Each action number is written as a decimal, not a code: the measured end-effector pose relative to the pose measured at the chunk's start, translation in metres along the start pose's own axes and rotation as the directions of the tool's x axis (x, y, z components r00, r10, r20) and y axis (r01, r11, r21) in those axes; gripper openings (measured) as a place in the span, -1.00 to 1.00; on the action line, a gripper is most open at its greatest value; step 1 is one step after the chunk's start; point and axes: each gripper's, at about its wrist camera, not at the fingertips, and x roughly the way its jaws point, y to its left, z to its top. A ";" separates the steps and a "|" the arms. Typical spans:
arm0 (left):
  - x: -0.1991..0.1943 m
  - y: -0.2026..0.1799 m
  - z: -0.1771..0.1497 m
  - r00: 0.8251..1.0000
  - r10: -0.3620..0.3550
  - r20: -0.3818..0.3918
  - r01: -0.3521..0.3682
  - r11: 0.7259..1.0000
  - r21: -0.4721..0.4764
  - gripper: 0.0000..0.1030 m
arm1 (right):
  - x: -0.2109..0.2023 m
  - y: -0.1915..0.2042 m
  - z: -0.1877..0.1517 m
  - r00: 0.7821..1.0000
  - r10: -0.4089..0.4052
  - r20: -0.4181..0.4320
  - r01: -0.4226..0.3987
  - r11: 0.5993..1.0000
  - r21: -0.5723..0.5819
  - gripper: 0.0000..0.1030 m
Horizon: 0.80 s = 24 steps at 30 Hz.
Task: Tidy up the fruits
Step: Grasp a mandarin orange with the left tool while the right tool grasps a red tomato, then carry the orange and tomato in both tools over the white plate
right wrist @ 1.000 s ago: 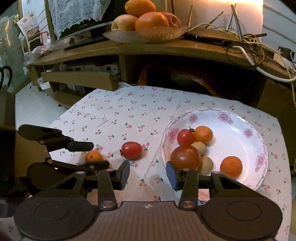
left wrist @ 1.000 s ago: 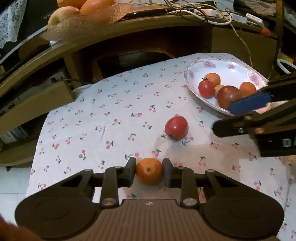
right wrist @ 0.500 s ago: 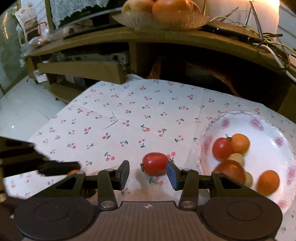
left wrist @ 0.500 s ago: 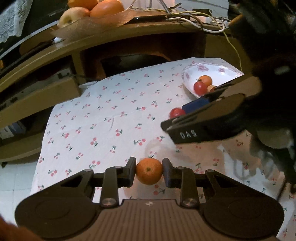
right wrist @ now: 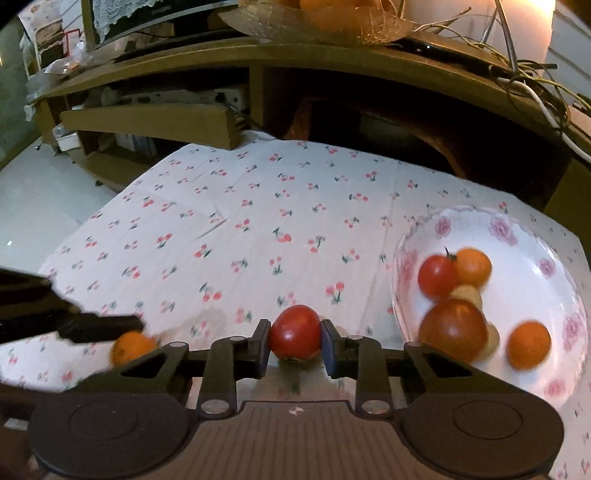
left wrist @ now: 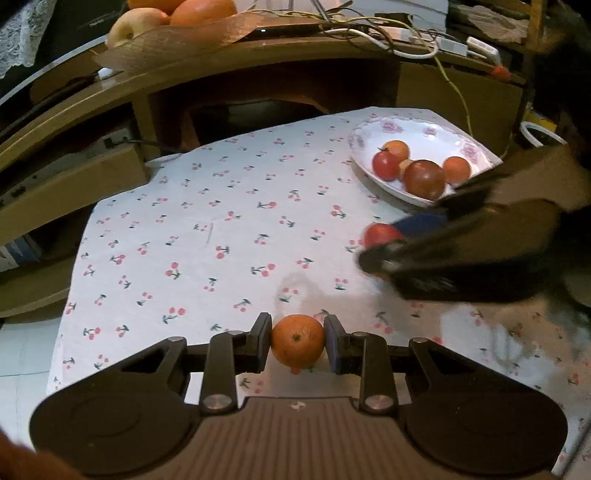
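Note:
My left gripper (left wrist: pixel 297 345) is shut on a small orange (left wrist: pixel 297 344) and holds it over the near part of the cherry-print tablecloth (left wrist: pixel 221 221). My right gripper (right wrist: pixel 294 341) is shut on a red tomato (right wrist: pixel 294 335) just left of the white flowered plate (right wrist: pixel 532 266). The plate holds several fruits, among them a large dark-red tomato (right wrist: pixel 453 329) and small oranges. In the left wrist view the right gripper (left wrist: pixel 388 243) shows blurred at right with the tomato (left wrist: pixel 380 235) in it, near the plate (left wrist: pixel 424 136). The orange also shows in the right wrist view (right wrist: pixel 131 347).
A wooden TV cabinet (right wrist: pixel 332 62) stands behind the table with a glass fruit dish (left wrist: pixel 177 33) and tangled cables (left wrist: pixel 388 40) on top. An open drawer (right wrist: pixel 147 122) juts out at left. Tile floor (right wrist: pixel 37 199) lies past the table's left edge.
My right gripper has moved left from the plate to the red tomato and shut on it. My left gripper has kept hold of the orange and lifted it from the cloth.

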 end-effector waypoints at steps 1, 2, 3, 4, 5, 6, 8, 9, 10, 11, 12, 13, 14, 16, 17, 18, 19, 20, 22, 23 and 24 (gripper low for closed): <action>-0.001 -0.003 0.000 1.000 -0.005 0.003 0.005 1.000 0.008 -0.30 | -0.008 -0.001 -0.006 1.000 -0.008 -0.006 0.008 1.000 -0.011 -0.46; -0.003 -0.006 -0.001 1.000 -0.010 0.005 0.010 1.000 0.014 -0.30 | -0.015 -0.001 -0.011 1.000 -0.016 -0.013 0.016 1.000 -0.019 -0.45; -0.003 -0.008 -0.002 1.000 -0.015 0.006 0.015 1.000 0.020 -0.30 | -0.025 -0.004 -0.018 0.999 -0.022 -0.026 0.022 0.999 -0.025 -0.45; -0.003 -0.011 -0.003 1.000 -0.016 0.003 0.016 1.000 0.026 -0.30 | -0.032 -0.006 -0.025 0.999 -0.030 -0.037 0.029 0.999 -0.030 -0.45; -0.002 -0.012 -0.004 1.000 -0.014 -0.001 0.014 0.999 0.030 -0.30 | -0.038 -0.006 -0.030 0.998 -0.040 -0.045 0.038 0.999 -0.038 -0.45; 0.000 -0.014 -0.005 1.000 -0.012 -0.008 0.012 0.999 0.032 -0.30 | -0.043 -0.007 -0.037 0.997 -0.049 -0.053 0.047 0.998 -0.049 -0.45; 0.005 -0.017 -0.010 1.000 -0.015 -0.024 0.016 0.999 0.035 -0.30 | -0.049 -0.010 -0.049 0.996 -0.051 -0.068 0.048 0.998 -0.048 -0.44; 0.007 -0.019 -0.012 1.000 -0.009 -0.027 0.010 0.999 0.041 -0.28 | -0.049 -0.012 -0.054 0.996 -0.048 -0.072 0.046 0.998 -0.041 -0.44; 0.007 -0.021 -0.013 1.000 -0.002 -0.014 0.002 0.999 0.047 -0.26 | -0.046 -0.013 -0.059 0.996 -0.045 -0.073 0.043 0.999 -0.029 -0.44; 0.008 -0.023 -0.012 1.000 0.005 -0.011 -0.004 0.999 0.054 -0.23 | -0.043 -0.013 -0.061 0.996 -0.039 -0.076 0.038 0.999 -0.019 -0.42; 0.008 -0.024 -0.011 1.000 0.011 -0.012 -0.010 0.998 0.055 -0.20 | -0.041 -0.014 -0.064 0.997 -0.032 -0.069 0.031 0.999 -0.014 -0.35; 0.008 -0.024 -0.011 1.000 0.023 -0.015 -0.022 0.998 0.051 -0.12 | -0.043 -0.013 -0.066 0.998 -0.032 -0.053 0.031 0.999 -0.026 -0.34; 0.008 -0.024 -0.011 0.999 0.035 -0.016 -0.034 0.998 0.043 -0.05 | -0.043 -0.012 -0.066 0.998 -0.030 -0.054 0.028 0.999 -0.040 -0.31; 0.008 -0.023 -0.012 0.998 0.057 -0.016 -0.057 0.998 0.021 0.02 | -0.043 -0.014 -0.065 0.998 -0.021 -0.058 0.018 0.999 -0.045 -0.29; 0.009 -0.024 -0.012 0.998 0.064 -0.017 -0.063 0.998 0.010 0.03 | -0.043 -0.016 -0.063 0.998 -0.019 -0.062 0.016 0.999 -0.044 -0.29; 0.009 -0.024 -0.012 0.997 0.069 -0.018 -0.069 0.998 -0.001 0.03 | -0.043 -0.017 -0.062 0.998 -0.012 -0.068 0.009 0.999 -0.042 -0.29; 0.009 -0.026 -0.012 0.997 0.080 -0.021 -0.080 0.997 -0.007 0.03 | -0.044 -0.019 -0.060 0.998 -0.004 -0.069 0.002 0.999 -0.035 -0.29; 0.008 -0.028 -0.012 0.995 0.093 -0.022 -0.094 0.996 -0.009 -0.04 | -0.042 -0.021 -0.060 0.997 0.003 -0.075 -0.006 0.999 -0.031 -0.29; 0.006 -0.036 -0.013 0.993 0.112 -0.029 -0.112 0.994 -0.006 -0.23 | -0.043 -0.022 -0.058 0.996 0.012 -0.090 -0.014 1.000 -0.023 -0.43; 0.006 -0.040 -0.012 0.991 0.128 -0.035 -0.128 0.992 -0.007 -0.30 | -0.044 -0.021 -0.058 0.995 0.020 -0.098 -0.022 0.999 -0.024 -0.44; 0.005 -0.045 -0.012 0.989 0.144 -0.045 -0.145 0.989 -0.009 -0.30 | -0.045 -0.019 -0.060 0.994 0.026 -0.102 -0.030 0.999 -0.033 -0.45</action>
